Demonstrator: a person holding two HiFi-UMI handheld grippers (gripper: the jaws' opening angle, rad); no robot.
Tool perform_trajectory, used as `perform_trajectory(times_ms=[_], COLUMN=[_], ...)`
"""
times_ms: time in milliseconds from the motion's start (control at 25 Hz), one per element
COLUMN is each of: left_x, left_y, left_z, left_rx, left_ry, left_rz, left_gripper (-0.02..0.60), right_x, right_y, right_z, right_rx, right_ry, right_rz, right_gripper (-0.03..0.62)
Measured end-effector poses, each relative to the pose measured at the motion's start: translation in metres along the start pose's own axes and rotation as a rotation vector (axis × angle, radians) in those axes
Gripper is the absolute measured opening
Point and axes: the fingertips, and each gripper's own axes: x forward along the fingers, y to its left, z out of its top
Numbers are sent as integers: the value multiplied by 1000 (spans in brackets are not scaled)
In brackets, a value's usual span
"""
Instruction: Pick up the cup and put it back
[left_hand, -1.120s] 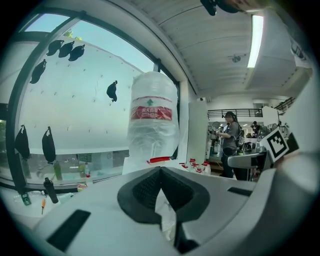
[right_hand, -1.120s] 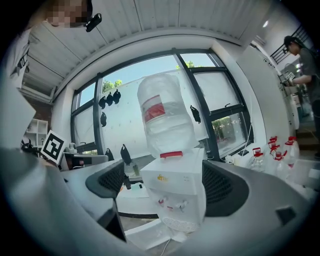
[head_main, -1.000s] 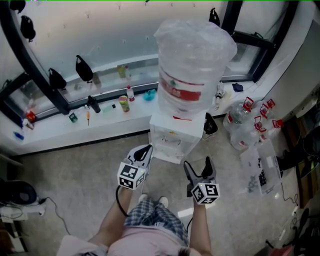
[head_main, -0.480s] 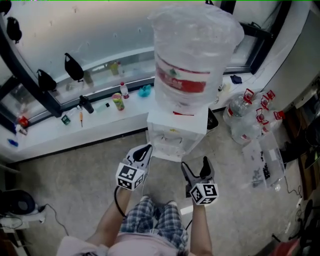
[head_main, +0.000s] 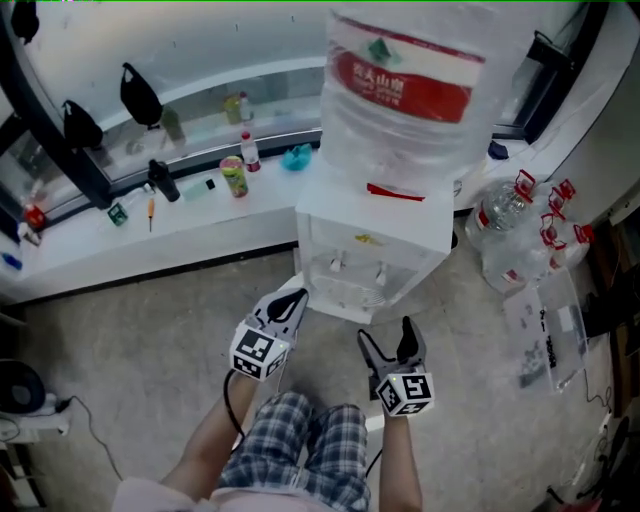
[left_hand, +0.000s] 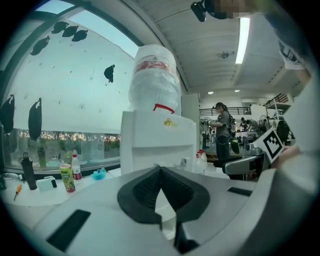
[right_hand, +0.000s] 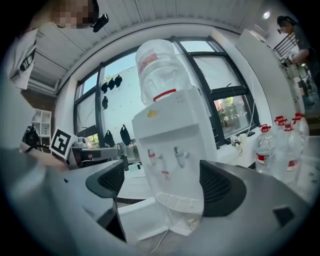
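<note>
Cup cannot be made out in any view, and neither pair of tongs holds it. Left tongs (left_hand: 160, 170) are clenched, pads pressed together with nothing between them; right tongs (right_hand: 162, 182) are released, jaws spread wide and empty. Both hover side by side above the speckled grey floor (head_main: 150, 340), pointing at the white water dispenser (head_main: 375, 240) just ahead. Its two taps (right_hand: 178, 152) and round white drip tray (right_hand: 180, 202) show between the right jaws. A clear upturned water bottle with a red label (head_main: 410, 90) sits on top. Left of the dispenser, a white table (head_main: 150, 250) under the window carries a green can (head_main: 234, 177). Clear red-capped bottles (head_main: 505, 225) stand to the dispenser's right.
</note>
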Motion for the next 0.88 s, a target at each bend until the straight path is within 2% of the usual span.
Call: perform_trajectory(times_ms=[280, 440, 720, 880], left_x=[39, 60, 94, 116], left_y=[2, 5, 22, 25], left_z=[-119, -190, -312, -363], left_rx=[17, 26, 63, 86], left_ry=[13, -11, -41, -44], left_rz=[-38, -57, -88, -104], left_gripper=[25, 25, 25, 25], right_x=[30, 49, 93, 112], right_y=[-31, -54, -79, -94], right_z=[-109, -172, -291, -347], right_rx=[-32, -31, -26, -76], right_ry=[21, -1, -26, -14], right_rz=[42, 79, 193, 201], right_gripper=[482, 482, 482, 482])
